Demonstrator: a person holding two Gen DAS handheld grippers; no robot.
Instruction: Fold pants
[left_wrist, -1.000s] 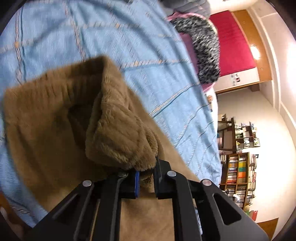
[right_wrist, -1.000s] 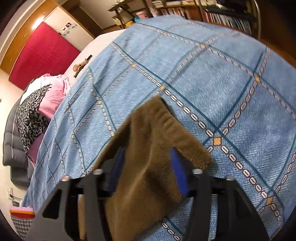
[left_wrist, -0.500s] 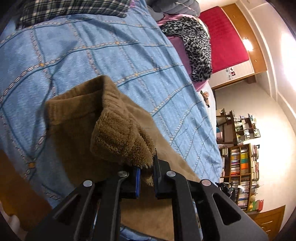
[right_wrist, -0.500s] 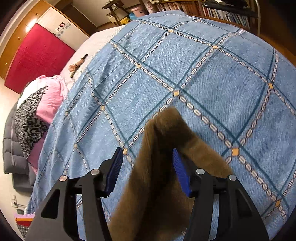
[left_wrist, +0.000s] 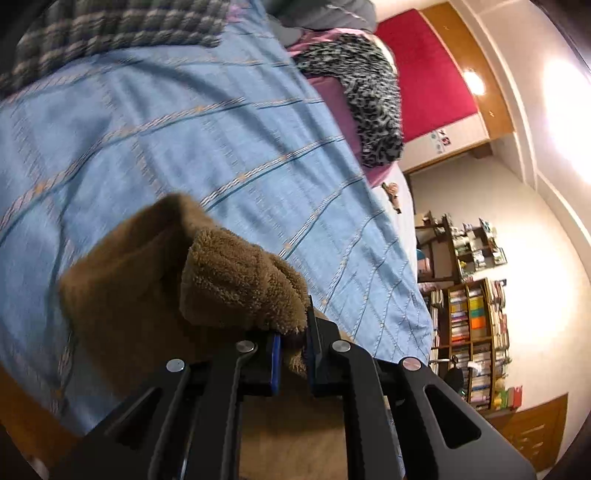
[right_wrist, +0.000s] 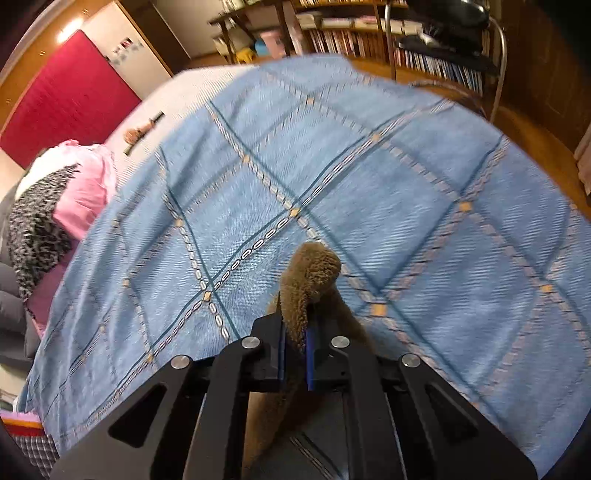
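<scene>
The brown fleece pants (left_wrist: 155, 295) hang bunched over the blue patterned bedspread (left_wrist: 184, 140). My left gripper (left_wrist: 293, 360) is shut on a thick fold of the pants and holds it above the bed. In the right wrist view, my right gripper (right_wrist: 294, 356) is shut on another edge of the pants (right_wrist: 314, 273), which sticks up between the jaws and hangs below them. The bedspread (right_wrist: 332, 184) lies under it.
A pink and leopard-print pile (left_wrist: 362, 96) lies at the bed's far side, also in the right wrist view (right_wrist: 48, 218). A plaid cloth (left_wrist: 110, 33) lies at the bed's top left. Bookshelves (left_wrist: 472, 325) and a chair (right_wrist: 443, 44) stand beyond the bed edge.
My right gripper has closed on the pants edge; it was open around it before. Both grippers have lifted the pants higher off the bedspread. The left stays shut on its fold.
</scene>
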